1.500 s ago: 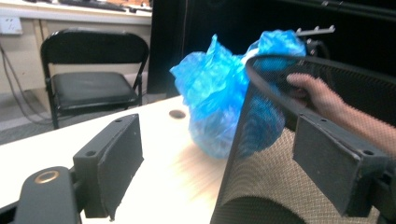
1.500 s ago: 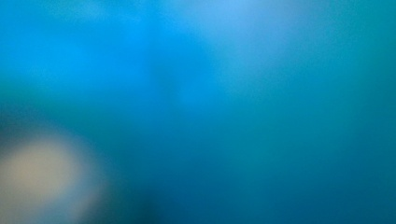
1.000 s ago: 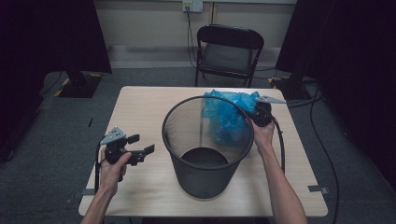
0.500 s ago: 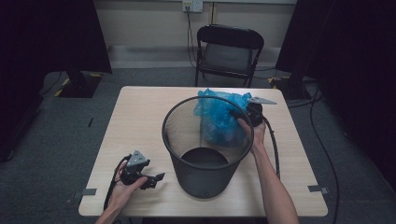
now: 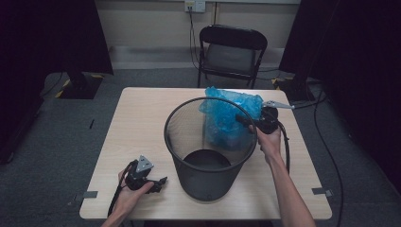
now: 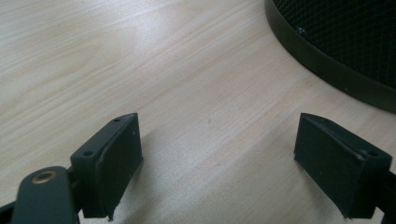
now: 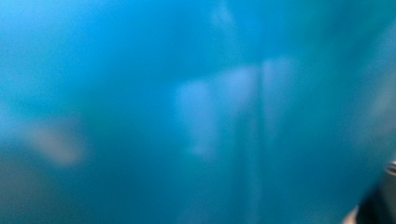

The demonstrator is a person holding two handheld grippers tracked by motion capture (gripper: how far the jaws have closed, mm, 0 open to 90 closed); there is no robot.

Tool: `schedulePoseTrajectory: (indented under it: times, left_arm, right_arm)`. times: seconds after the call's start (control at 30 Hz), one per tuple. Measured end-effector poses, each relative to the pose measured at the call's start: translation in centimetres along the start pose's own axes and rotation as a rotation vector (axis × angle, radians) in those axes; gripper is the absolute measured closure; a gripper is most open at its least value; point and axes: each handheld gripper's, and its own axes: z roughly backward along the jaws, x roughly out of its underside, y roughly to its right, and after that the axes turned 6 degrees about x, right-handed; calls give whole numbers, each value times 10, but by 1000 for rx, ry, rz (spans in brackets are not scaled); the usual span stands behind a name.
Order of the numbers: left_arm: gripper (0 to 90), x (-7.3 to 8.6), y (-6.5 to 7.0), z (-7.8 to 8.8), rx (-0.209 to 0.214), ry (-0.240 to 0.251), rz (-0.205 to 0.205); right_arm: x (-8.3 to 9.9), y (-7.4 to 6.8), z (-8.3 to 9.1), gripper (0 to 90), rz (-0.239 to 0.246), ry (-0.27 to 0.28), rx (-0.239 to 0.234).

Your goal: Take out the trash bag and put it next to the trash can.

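Wastebasket (image 5: 210, 151) first: a black wire-mesh bin stands upright near the middle of the pale wooden table (image 5: 142, 118), and through its open top I can see its dark solid bottom with nothing lying on it. A crumpled blue plastic bag (image 5: 229, 118) hangs at the bin's far right rim, part of it bunched above the edge and part drooping down inside against the mesh. The right gripper (image 5: 243, 120) reaches in from the right at rim height with its tip buried in the plastic; whether its jaws are pinching the bag I cannot tell, since the right gripper view is a blur of blue film (image 7: 187, 112) pressed close to the lens. The left gripper (image 5: 158, 182) rests low on the table at the near left corner, just beside the bin's base. In the left gripper view its jaws are spread wide with bare wood between them, and the bin's dark bottom band (image 6: 327, 60) curves past at upper right. A black folding chair (image 5: 231, 52) stands behind the table.
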Motion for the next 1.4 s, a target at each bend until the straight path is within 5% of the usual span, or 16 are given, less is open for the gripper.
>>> schedulePoseTrajectory:
  times: [0.1,0.67,1.07,1.4]
  left_arm:
    - [141,0,0,0,-1,-1,-1]
    - [129,-1,1,-1,-9,-2,11]
    - [121,-1,3,-2,-19,-3,22]
    - [110,-2,6,-3,-40,-5,32]
  right_arm:
    - [7,1,17,198,-35,11,-9]
    - [71,-1,85,159,14,-55,9]
    - [125,-9,112,167,63,-97,116]
    - [158,-5,119,166,85,-234,205]
